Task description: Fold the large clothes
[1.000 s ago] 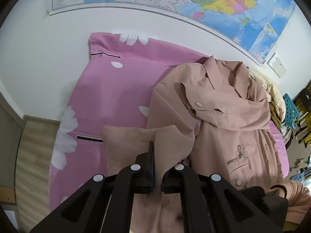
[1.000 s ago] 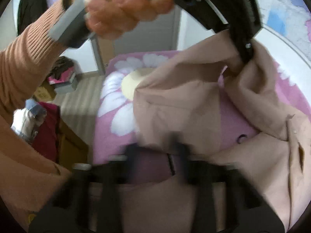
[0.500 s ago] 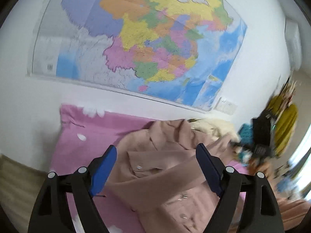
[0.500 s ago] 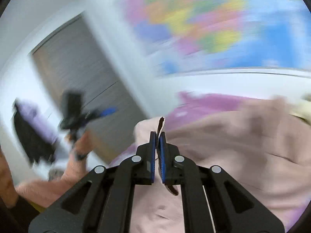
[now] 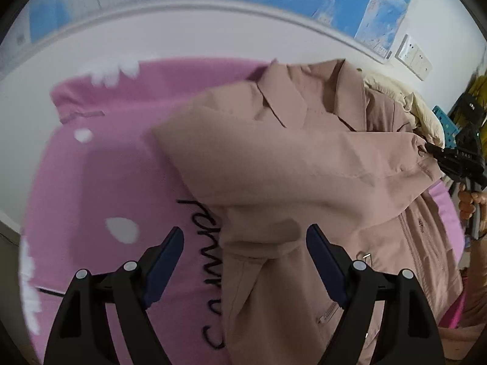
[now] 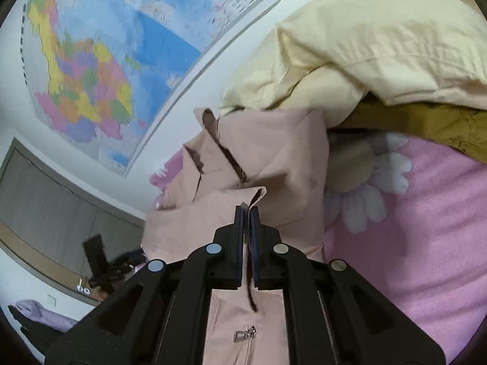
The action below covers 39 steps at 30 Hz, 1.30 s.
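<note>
Jacket: dusty-pink jacket [image 5: 304, 167] lies on the pink floral bedspread [image 5: 100, 182] of the bed, collar toward the wall, zip pockets facing up.
Sleeve: one sleeve [image 5: 274, 164] is drawn across the jacket's chest, its cuff at the right side of the left wrist view, where it meets the right gripper [image 5: 456, 158].
Left gripper: left gripper [image 5: 245, 246] hovers above the jacket's lower front, fingers [image 5: 166, 258] spread wide with nothing between them.
Right gripper: in its own view the right gripper [image 6: 247, 213] has its fingers pressed together on a fold of the pink fabric at the cuff edge.
Bedding: cream quilt [image 6: 365, 36] is heaped beyond the jacket, with an olive-brown cloth [image 6: 426, 124] under it.
Wall: coloured map [image 6: 91, 60] hangs above the bed; white switch plates [image 5: 414, 57] sit beside it.
</note>
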Tool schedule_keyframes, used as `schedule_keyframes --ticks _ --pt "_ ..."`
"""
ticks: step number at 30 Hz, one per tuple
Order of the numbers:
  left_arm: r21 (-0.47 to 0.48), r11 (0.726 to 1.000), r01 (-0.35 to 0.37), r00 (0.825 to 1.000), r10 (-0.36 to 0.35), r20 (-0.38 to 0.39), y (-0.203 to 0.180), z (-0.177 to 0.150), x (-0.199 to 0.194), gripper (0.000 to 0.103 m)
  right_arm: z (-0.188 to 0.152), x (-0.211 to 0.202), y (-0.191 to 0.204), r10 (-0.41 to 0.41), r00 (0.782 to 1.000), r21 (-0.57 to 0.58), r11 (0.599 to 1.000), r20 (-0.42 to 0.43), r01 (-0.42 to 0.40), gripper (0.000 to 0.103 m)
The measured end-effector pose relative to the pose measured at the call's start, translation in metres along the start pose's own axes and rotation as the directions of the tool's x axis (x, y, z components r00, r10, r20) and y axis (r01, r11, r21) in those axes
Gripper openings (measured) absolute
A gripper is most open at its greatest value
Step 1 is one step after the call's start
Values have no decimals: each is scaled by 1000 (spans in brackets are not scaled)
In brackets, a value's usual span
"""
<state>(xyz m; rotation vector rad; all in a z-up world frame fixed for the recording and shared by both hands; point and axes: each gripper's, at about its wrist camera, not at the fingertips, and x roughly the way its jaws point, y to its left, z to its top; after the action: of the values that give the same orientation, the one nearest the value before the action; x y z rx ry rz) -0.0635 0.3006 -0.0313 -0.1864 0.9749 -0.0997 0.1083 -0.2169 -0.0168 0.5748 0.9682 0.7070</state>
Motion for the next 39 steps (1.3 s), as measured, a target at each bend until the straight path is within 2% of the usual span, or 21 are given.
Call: schedule_keyframes --ticks 1,5,8,9,11,12,13,16,18,20,21,22,23,24,27,28,30,32,36,37,39 --pt "-7 1000 10 1000 -10 -6 1 2 4 78 3 -4 3 1 1000 -16 1000 13 -1 1" --pt "-18 1000 6 1000 -6 20 -6 16 8 71 15 -30 21 29 994 -72 997 107 -21 1" --pt "1 1000 -28 999 28 42 -15 25 9 71 19 -34 29 16 996 -107 994 87 -6 1" --pt "9 999 -42 998 42 47 -18 27 9 71 16 -29 31 11 998 -126 992 67 -3 6" --pt "28 997 -66 996 64 54 -22 29 12 71 8 -20 30 -62 997 -156 986 34 67 27" --pt "31 997 -75 996 74 53 -22 31 14 71 2 -13 29 -108 994 -173 979 28 111 53" --pt "34 996 -84 995 83 51 -23 31 16 71 -3 -11 25 -127 991 -183 975 30 130 61" --pt "34 995 -94 995 92 45 -22 30 21 71 -14 10 20 -167 986 -209 965 -25 158 61" --pt "39 994 -101 994 99 45 -23 31 23 72 -19 28 21 -250 967 -262 937 -44 230 58" --pt "29 995 -98 994 97 46 -22 32 25 73 -21 41 22 -273 960 -292 925 -66 243 45" --pt "26 995 -101 994 100 46 -22 32 26 73 -22 46 22 -288 955 -305 918 -77 252 27" --pt "24 994 -107 993 106 50 -22 32 27 73 -23 50 25 -308 948 -330 905 -74 268 24" --pt "24 994 -110 993 109 53 -23 32 27 72 -24 49 26 -301 952 -337 904 -63 263 17" --pt "23 993 -115 992 114 56 -23 32 27 73 -23 45 30 -288 957 -342 904 -41 257 2" --pt "24 993 -112 991 110 80 -26 33 21 73 -16 17 43 -232 969 -353 903 81 245 2" --pt "29 994 -102 991 99 91 -28 33 18 73 -12 3 46 -207 969 -352 904 131 241 2" --pt "42 994 -102 990 97 106 -32 34 16 73 -6 -10 46 -212 960 -326 908 182 262 2" --pt "59 991 -123 988 116 99 -37 35 22 73 -6 -7 39 -226 961 -303 915 158 265 2" --pt "80 983 -163 985 158 71 -41 35 39 73 -12 14 21 -306 946 -297 898 107 324 2" --pt "82 981 -173 984 169 63 -41 34 44 73 -13 19 17 -333 936 -291 890 113 351 2" --pt "91 979 -180 983 176 54 -43 34 49 74 -9 20 15 -335 933 -275 892 132 359 2"
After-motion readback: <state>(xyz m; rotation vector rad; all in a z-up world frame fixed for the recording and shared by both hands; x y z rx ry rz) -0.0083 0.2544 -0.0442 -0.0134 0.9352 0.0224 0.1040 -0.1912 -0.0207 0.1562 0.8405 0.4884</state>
